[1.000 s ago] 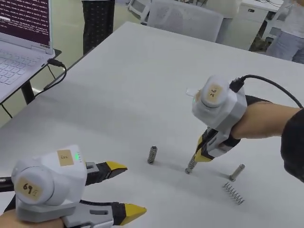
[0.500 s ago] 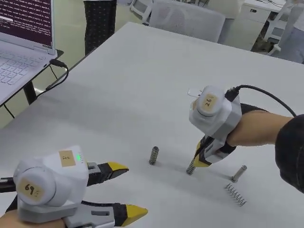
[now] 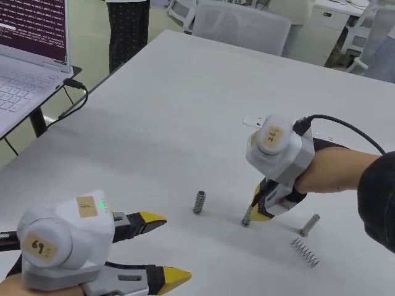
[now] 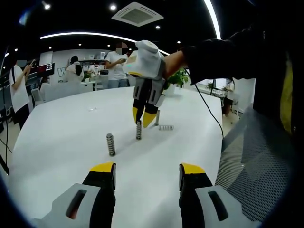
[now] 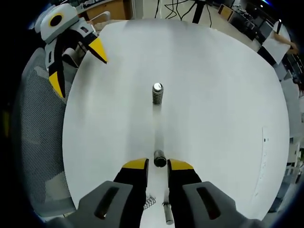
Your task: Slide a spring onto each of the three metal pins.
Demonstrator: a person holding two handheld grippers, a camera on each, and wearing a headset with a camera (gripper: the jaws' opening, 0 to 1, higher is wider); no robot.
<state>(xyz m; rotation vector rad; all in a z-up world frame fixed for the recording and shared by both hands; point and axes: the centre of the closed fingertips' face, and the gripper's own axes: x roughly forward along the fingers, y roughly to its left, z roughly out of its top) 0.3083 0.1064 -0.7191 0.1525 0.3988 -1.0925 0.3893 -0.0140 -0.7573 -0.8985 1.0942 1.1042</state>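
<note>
Right gripper [image 5: 158, 165] astride upright sprung pin [image 5: 160, 158], pinch unclear, left gripper [image 4: 147, 167] spread, loose spring [image 3: 303, 251] lying flat

A laptop [image 3: 28, 55] stands beside the white workbench [image 3: 173, 111], a chair [image 3: 241, 24] beyond.

We're in an open-plan office or lab: a laptop [image 3: 31, 55] at ten o'clock beside our white bench [image 3: 154, 111], a mesh chair [image 3: 241, 24] at twelve, people [image 4: 116, 66] standing beyond, a ceiling vent [image 4: 137, 13] and strip lights [image 4: 95, 34] overhead.
</note>
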